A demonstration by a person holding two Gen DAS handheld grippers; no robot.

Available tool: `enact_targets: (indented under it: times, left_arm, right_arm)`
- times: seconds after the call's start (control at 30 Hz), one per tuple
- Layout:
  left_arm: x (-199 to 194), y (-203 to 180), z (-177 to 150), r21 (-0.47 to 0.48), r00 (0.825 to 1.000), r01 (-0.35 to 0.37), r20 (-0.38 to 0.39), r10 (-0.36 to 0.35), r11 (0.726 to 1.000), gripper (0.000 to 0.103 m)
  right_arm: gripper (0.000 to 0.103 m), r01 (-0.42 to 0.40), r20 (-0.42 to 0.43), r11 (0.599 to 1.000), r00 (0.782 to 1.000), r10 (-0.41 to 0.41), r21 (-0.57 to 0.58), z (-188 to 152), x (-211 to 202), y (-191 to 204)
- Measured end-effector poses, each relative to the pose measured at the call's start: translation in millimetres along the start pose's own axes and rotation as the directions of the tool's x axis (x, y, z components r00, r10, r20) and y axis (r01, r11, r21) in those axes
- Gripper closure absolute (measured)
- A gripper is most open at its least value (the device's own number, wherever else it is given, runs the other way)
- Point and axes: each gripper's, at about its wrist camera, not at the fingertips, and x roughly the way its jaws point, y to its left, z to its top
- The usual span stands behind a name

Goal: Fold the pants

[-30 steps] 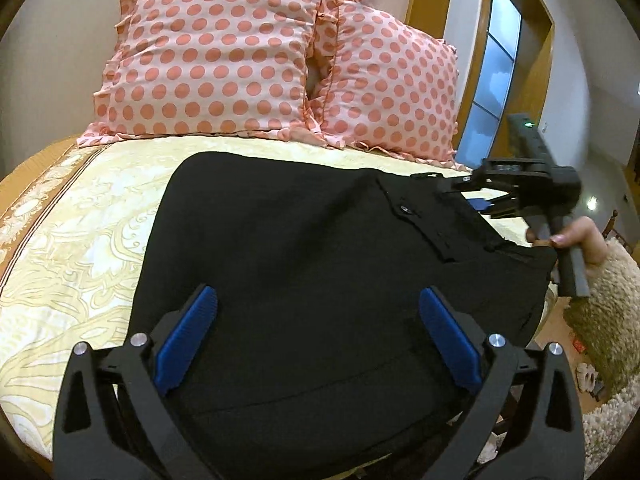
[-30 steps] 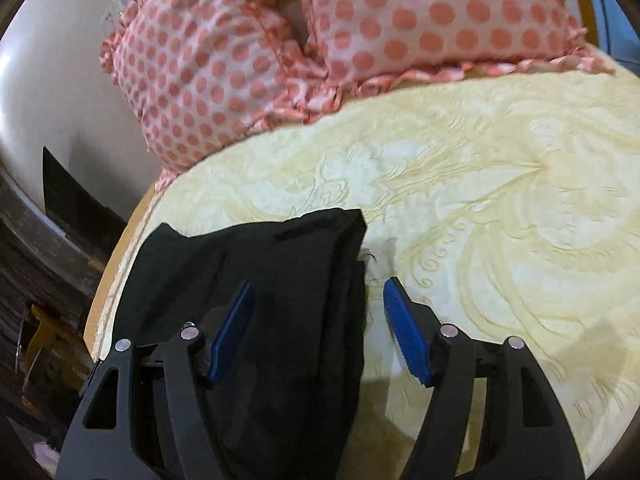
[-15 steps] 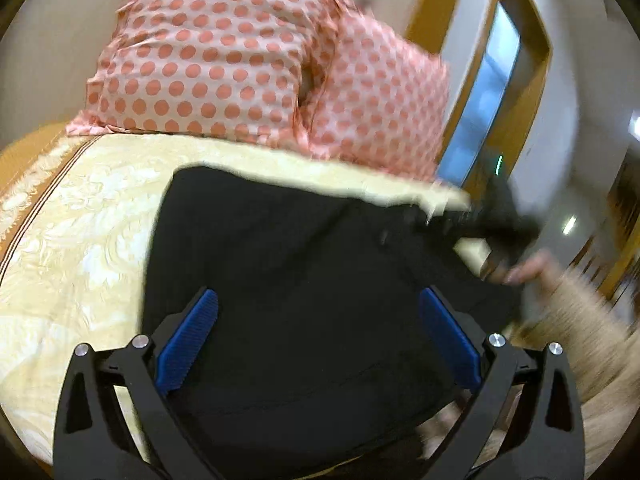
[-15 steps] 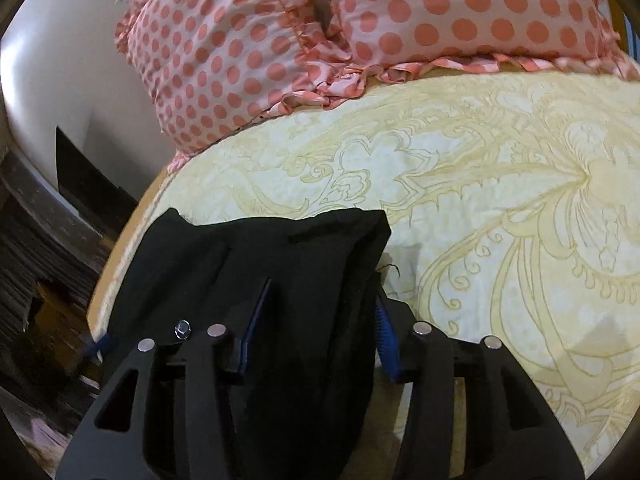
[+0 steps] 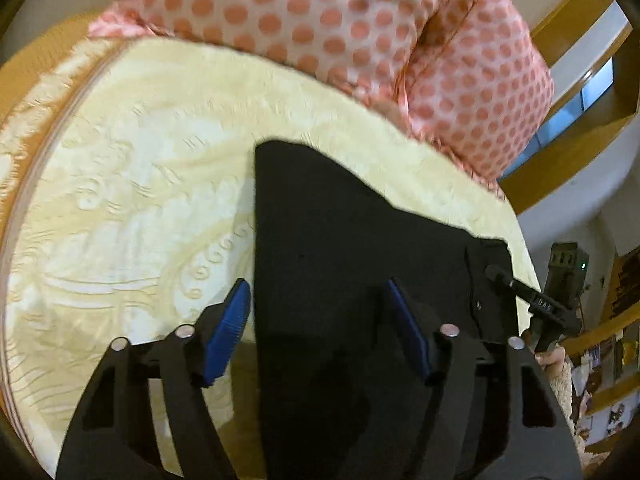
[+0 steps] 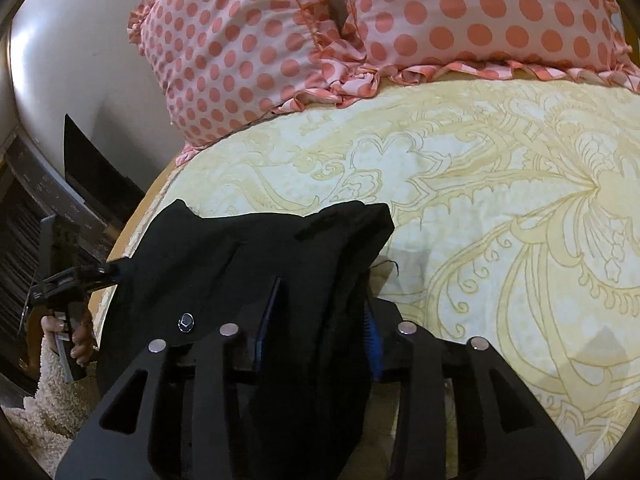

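While its jaws close, the left gripper (image 5: 316,332) straddles the left edge of the black pants (image 5: 360,248), pads apparently not yet pressing. Right gripper (image 6: 316,320), also closing, pinches a bunched fold of them. Pants lie on the yellow bedspread (image 6: 500,200); polka-dot pillows (image 6: 320,32) beyond.

Both wrist cameras are looking steeply down, close over the pants (image 5: 360,280), facing the pillows (image 6: 360,32) at 12 o'clock; both are sharing the bedspread (image 6: 500,200).
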Motion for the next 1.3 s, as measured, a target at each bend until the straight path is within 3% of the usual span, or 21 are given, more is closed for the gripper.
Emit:
enact_targets:
  times: [0.1,0.17,0.2,0.23,0.3,0.33,0.6,0.9,0.97,1.1,1.2,1.3]
  left_arm:
    - [5.8,-7.5,0.9,0.034,1.0,-0.028,-0.002,0.028,0.999,0.039]
    - [7.8,-9.6,-0.5,0.04,0.999,-0.04,-0.002,0.04,0.998,0.044]
    - [9.5,-10.8,-1.6,0.045,0.999,-0.047,-0.002,0.047,0.998,0.059]
    - [8.5,-11.5,-1.3,0.051,0.998,-0.058,0.006,0.058,0.997,0.072]
    - [2.0,-15.8,-1.2,0.076,0.999,-0.048,0.023,0.047,0.996,0.09]
    - [-0.5,-17.9,-0.9,0.079,0.999,-0.041,0.028,0.039,0.996,0.091]
    - [-10.5,-39.6,23.8,0.133,0.995,-0.08,0.077,0.07,0.988,0.091]
    - [18.9,-57.3,114.6,0.144,0.974,-0.152,0.19,0.123,0.978,0.091]
    - [35.8,-51.8,126.5,0.121,0.975,-0.161,0.171,0.139,0.98,0.091]
    - [74.5,-26.0,127.7,0.033,0.984,-0.163,0.079,0.16,0.986,0.088]
    - [83.6,-17.9,122.7,0.005,0.978,-0.185,0.095,0.184,0.983,0.075]
    - [78.8,-19.1,122.3,0.007,0.971,-0.214,0.106,0.213,0.977,0.063]
  right_arm:
    - [0.064,-0.014,0.0,1.0,1.0,0.014,0.005,-0.1,2.0,-1.3]
    - [0.066,-0.019,0.003,1.0,1.0,0.019,-0.008,-0.7,2.5,0.2]
    - [0.077,-0.027,0.006,0.999,1.0,0.027,-0.019,-1.2,2.1,2.2]
    - [0.081,-0.048,0.01,0.998,0.999,0.048,-0.031,-1.9,0.6,5.3]
    - [0.083,-0.042,0.03,0.997,0.999,0.044,-0.057,-1.7,-4.3,11.6]
    - [0.084,-0.042,0.037,0.997,0.998,0.045,-0.061,-0.4,-6.7,13.3]
    - [0.086,-0.02,0.102,0.993,0.994,0.032,-0.115,32.6,-18.7,29.7]
    - [0.087,0.104,0.26,0.978,0.964,-0.055,-0.179,110.0,-9.0,25.7]
    - [0.087,0.12,0.23,0.981,0.97,-0.084,-0.149,123.9,9.4,11.5]
    - [0.086,0.204,0.062,0.975,0.978,-0.199,-0.089,128.3,63.1,-18.8]
    - [0.075,0.202,0.061,0.979,0.978,-0.199,-0.036,123.9,67.3,-31.1]
    - [0.048,0.255,0.05,0.967,0.966,-0.255,-0.002,125.2,63.5,-36.1]
